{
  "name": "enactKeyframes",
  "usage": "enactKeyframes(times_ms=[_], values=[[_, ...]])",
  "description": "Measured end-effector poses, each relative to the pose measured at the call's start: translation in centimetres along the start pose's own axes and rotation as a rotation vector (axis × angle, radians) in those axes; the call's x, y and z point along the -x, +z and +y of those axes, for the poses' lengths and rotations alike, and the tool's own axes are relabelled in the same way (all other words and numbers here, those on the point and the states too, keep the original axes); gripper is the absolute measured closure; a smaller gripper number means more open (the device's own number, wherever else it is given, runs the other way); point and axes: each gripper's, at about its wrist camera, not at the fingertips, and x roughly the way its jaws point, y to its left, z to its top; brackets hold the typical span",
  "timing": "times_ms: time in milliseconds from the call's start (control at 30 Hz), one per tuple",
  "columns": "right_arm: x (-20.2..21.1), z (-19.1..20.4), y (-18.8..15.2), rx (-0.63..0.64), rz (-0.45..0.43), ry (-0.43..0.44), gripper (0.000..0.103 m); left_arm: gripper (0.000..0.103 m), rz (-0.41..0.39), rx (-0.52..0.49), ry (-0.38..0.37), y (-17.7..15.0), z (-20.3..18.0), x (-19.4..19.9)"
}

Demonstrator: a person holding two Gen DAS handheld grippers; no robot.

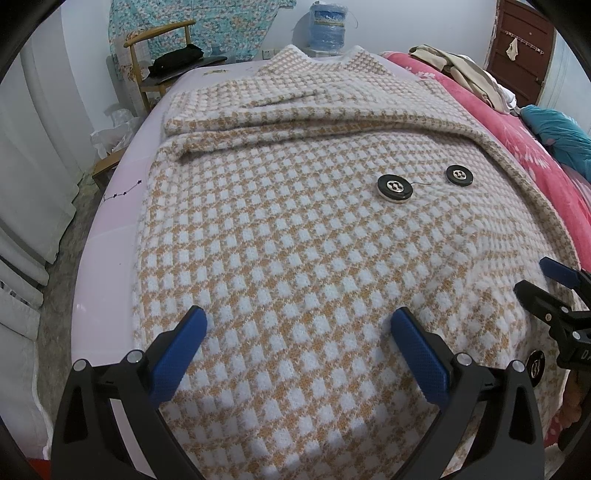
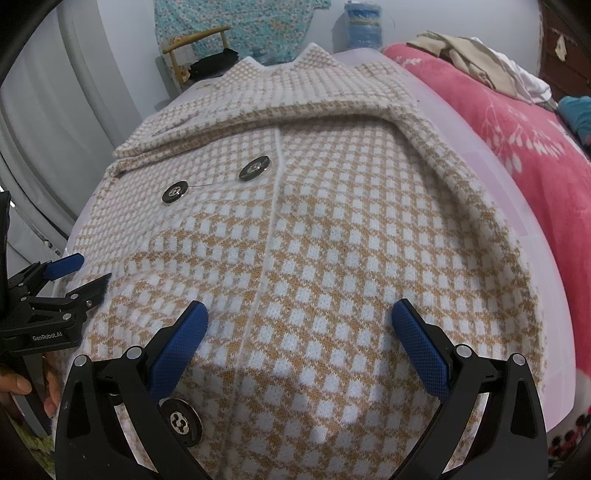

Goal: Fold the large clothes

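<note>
Both the left gripper (image 1: pixel 299 325) and right gripper (image 2: pixel 299 319) hang wide open, holding nothing, over the houndstooth coat's (image 1: pixel 277 236) hem, probably ready to fold it

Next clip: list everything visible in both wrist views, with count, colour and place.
coat: one, tan-and-white check, spread over the lilac sheet
buttons: three showing, black, on the coat front
blanket: one, pink, right of the coat
clothes pile: beige and white, on the blanket
chair: one, wooden, far left
water bottle: one, blue, by the far wall
left tongs: open, over the near hem
right tongs: open, over the near hem
</note>
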Motion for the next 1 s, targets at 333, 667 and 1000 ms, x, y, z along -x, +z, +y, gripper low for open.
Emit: enactKeyframes(times_ms=[333,667,1000], values=[[0.01,-0.15,-0.08,0.003,0.000,0.003,0.008,0.004,-0.001,-0.001,0.001,-0.08,-0.02,0.01],[0.04,-0.20,-0.09,0.005,0.000,0.004,0.008,0.004,-0.001,-0.001,0.002,-0.18,-0.13,0.01],[0.02,-0.17,-0.08,0.005,0.000,0.004,0.008,0.004,-0.014,-0.007,-0.001,-0.09,-0.14,0.11]])
